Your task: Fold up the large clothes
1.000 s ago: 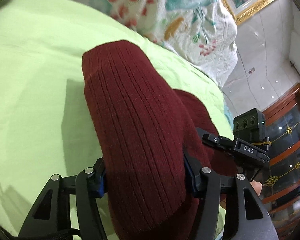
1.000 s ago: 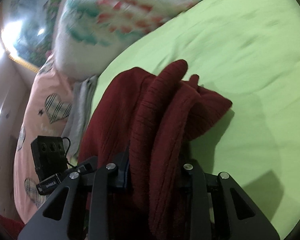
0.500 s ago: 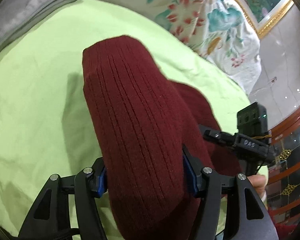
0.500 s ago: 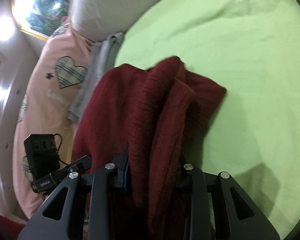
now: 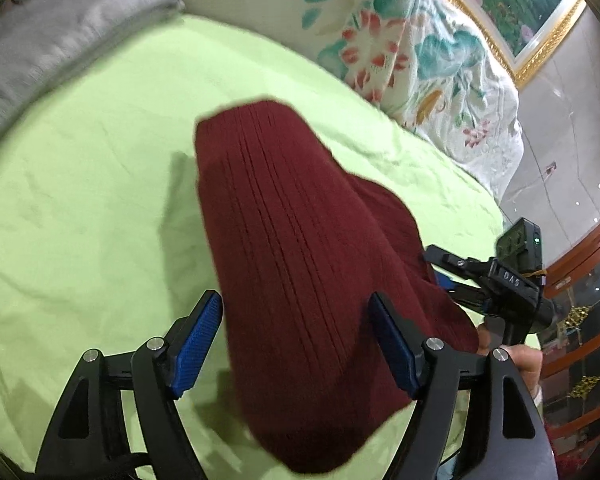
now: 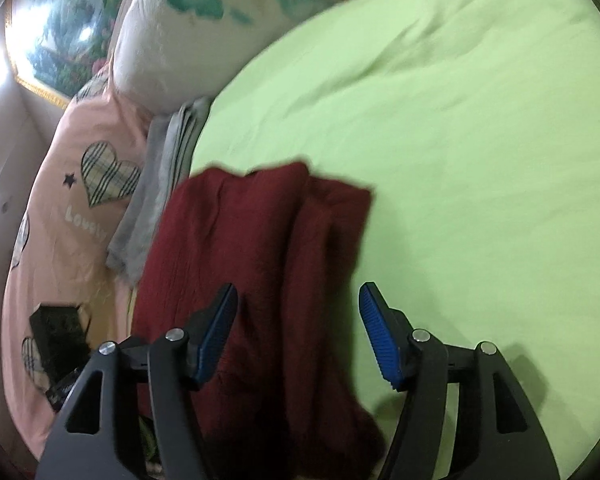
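My landmark is the maroon knit sweater (image 5: 300, 264), lying folded into a long bundle on the green bed sheet (image 5: 84, 208). Everything else sits around it: the grey folded cloth (image 6: 156, 184) just beyond its far left corner, the floral quilt (image 5: 420, 56) well past its far end, the pink heart-print bedding (image 6: 60, 216) off its left side.

My left tool (image 5: 296, 344) has its jaws opening, blue pads (image 5: 198, 344) spread on either side of the sweater's near end. The left pad stands clear of the knit; the right pad looks to be just at its edge, though I can't be sure it is free. My right tool (image 6: 300, 332) is also opening, pads apart, with the sweater's right-hand folds lying between them and no pad pressing on the cloth. Seen from the left wrist, the right tool (image 5: 496, 284) sits close against the sweater's right edge.

What matters next: the sweater's long axis runs straight away from both tools, near end under the jaws, far end toward the quilt. Both tools sit at that near end, the left one about centred on the bundle and the right one toward its right edge. I judge the fold laid down and both grips being let go.
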`<state>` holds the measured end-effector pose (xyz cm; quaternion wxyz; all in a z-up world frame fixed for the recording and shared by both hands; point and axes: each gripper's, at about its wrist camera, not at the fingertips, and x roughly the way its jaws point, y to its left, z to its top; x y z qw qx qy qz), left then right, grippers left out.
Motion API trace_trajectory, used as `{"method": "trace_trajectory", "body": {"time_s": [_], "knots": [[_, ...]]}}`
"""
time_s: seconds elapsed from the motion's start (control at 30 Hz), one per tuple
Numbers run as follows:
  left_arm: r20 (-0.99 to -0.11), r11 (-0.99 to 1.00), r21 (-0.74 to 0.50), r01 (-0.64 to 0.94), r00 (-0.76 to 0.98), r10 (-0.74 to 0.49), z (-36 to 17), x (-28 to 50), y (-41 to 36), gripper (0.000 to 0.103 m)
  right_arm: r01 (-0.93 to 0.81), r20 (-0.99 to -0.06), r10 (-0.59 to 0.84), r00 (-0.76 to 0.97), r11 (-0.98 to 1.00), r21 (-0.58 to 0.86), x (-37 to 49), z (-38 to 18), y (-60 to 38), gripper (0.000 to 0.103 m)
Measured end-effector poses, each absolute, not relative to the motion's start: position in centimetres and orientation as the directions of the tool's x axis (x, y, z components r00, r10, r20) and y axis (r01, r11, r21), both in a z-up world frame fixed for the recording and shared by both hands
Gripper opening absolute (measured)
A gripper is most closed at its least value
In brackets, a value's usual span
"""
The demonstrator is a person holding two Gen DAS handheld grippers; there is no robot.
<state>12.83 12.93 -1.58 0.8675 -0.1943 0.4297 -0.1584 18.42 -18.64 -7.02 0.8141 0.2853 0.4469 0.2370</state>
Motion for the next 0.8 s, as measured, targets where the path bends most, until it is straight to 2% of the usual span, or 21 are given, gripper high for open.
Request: {"method": "trace_trajectory", "body": {"time_s": [0.1, 0.17, 0.2, 0.27, 0.4, 0.47, 0.53, 0.6, 0.7, 0.8], "knots": [[-0.646, 0.878, -0.462, 0.127, 0.63, -0.431, 0.0, 11.4, 13.8, 0.073, -0.175, -0.553, 0.637, 0.538, 0.725, 0.666, 17.8, -5.0, -19.4, 0.063], [-0.627, 0.872, -0.463, 0.157, 0.638, -0.448, 0.5, 11.1, 13.7, 0.066, -0.207, -0.55, 0.649, 0.525, 0.724, 0.657, 18.2, -4.2, -18.5, 0.055], [-0.626, 0.875, -0.456, 0.166, 0.639, -0.447, 0.6, 11.2, 13.5, 0.065, -0.214, -0.555, 0.652, 0.516, 0.726, 0.654, 18.5, -4.1, -18.0, 0.051], [-0.626, 0.882, -0.438, 0.175, 0.645, -0.439, 0.5, 11.4, 13.1, 0.058, -0.222, -0.578, 0.646, 0.499, 0.74, 0.635, 19.3, -4.3, -17.0, 0.051], [-0.636, 0.874, -0.45, 0.184, 0.62, -0.458, -0.7, 12.5, 12.6, 0.057, -0.164, -0.644, 0.604, 0.47, 0.776, 0.609, 21.1, -5.7, -15.6, 0.051], [-0.649, 0.878, -0.443, 0.182, 0.61, -0.454, -1.2, 12.8, 12.2, 0.056, -0.176, -0.639, 0.616, 0.461, 0.769, 0.615, 21.3, -6.0, -15.2, 0.044], [-0.653, 0.881, -0.433, 0.19, 0.608, -0.452, -1.2, 13.0, 11.6, 0.056, -0.195, -0.634, 0.616, 0.468, 0.772, 0.605, 21.2, -5.7, -15.1, 0.014], [-0.646, 0.873, -0.439, 0.21, 0.602, -0.47, -0.8, 13.1, 10.9, 0.056, -0.201, -0.584, 0.645, 0.493, 0.738, 0.645, 20.9, -5.0, -16.2, 0.006], [-0.633, 0.859, -0.442, 0.259, 0.589, -0.503, -0.3, 13.3, 9.9, 0.054, -0.208, -0.525, 0.647, 0.553, 0.717, 0.665, 20.0, -3.8, -17.9, 0.006], [-0.668, 0.881, -0.376, 0.286, 0.575, -0.472, -0.5, 13.4, 8.2, 0.053, -0.177, -0.543, 0.606, 0.581, 0.745, 0.643, 19.5, -4.2, -18.9, 0.006]]}}
